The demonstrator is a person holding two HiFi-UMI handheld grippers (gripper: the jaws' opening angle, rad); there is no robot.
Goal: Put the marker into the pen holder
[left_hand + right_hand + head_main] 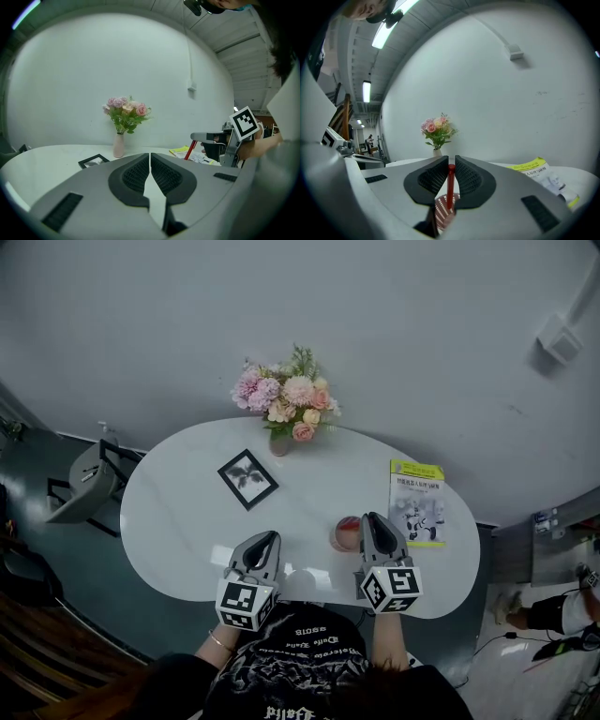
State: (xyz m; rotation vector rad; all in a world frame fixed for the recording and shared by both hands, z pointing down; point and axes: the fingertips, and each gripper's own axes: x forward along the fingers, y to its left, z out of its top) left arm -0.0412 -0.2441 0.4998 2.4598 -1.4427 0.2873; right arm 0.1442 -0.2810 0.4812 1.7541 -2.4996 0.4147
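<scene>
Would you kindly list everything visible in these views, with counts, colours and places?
table: one, white, centre
flowers: one bunch, pink, in vase at table's far edge
picture frame: one, black, table's left-centre
booklet: one, yellow-green, table's right
pen holder: one, red mesh, table's near right
marker: one, red, upright, above pen holder
chair: one, grey, left of table
left gripper: one, grey, shut, empty
right gripper: one, grey, shut on marker

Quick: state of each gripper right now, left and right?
Left gripper: closed, holding nothing.
Right gripper: closed on the red marker.
</scene>
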